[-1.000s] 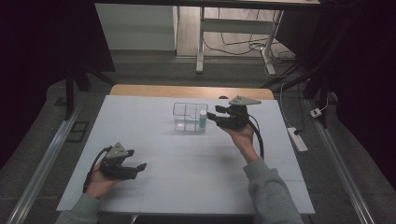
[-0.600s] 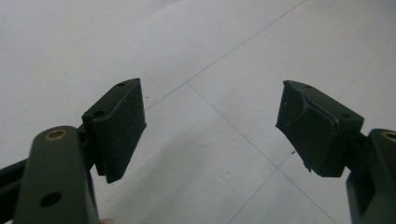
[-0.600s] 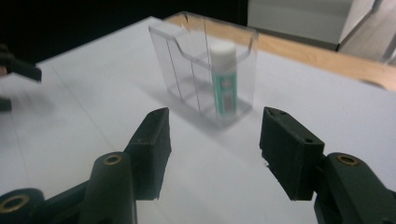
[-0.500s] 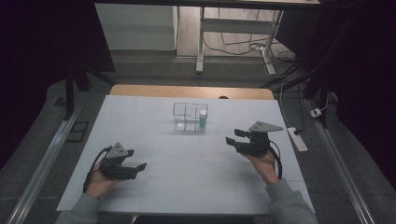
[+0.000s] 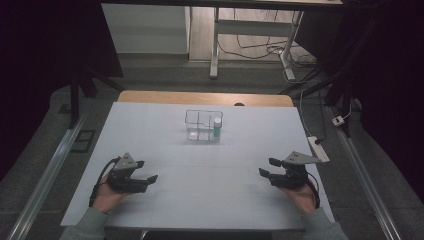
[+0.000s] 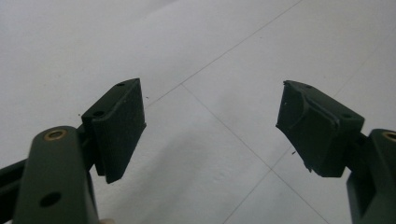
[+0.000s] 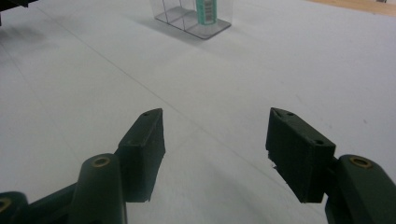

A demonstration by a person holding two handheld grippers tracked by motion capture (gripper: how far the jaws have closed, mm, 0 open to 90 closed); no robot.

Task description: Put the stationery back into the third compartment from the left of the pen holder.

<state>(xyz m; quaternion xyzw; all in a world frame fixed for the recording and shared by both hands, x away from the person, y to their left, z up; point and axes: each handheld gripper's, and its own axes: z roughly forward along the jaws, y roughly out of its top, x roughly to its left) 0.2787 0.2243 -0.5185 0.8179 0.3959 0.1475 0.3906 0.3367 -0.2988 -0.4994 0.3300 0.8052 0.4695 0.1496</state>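
A clear divided box (image 5: 203, 126) stands in the far middle of the white table (image 5: 165, 120), with a small green bottle with a white cap (image 5: 217, 127) upright in its right compartment. The box (image 7: 189, 18) and bottle (image 7: 206, 10) also appear at the top of the right gripper view. My right gripper (image 5: 267, 167) rests low at the front right, far from the box; its jaws have just been opening and nothing is between them (image 7: 215, 144). My left gripper (image 5: 145, 170) sits at the front left, open and empty (image 6: 210, 126).
A white power strip (image 5: 318, 148) lies at the table's right edge with cables behind it. A wooden strip (image 5: 205, 98) runs along the table's far edge. Metal rails (image 5: 47, 175) flank the table on the floor.
My right gripper has drawn back from the box toward the front right of the table and sunk lower, its jaws wider. The left gripper has stayed put.
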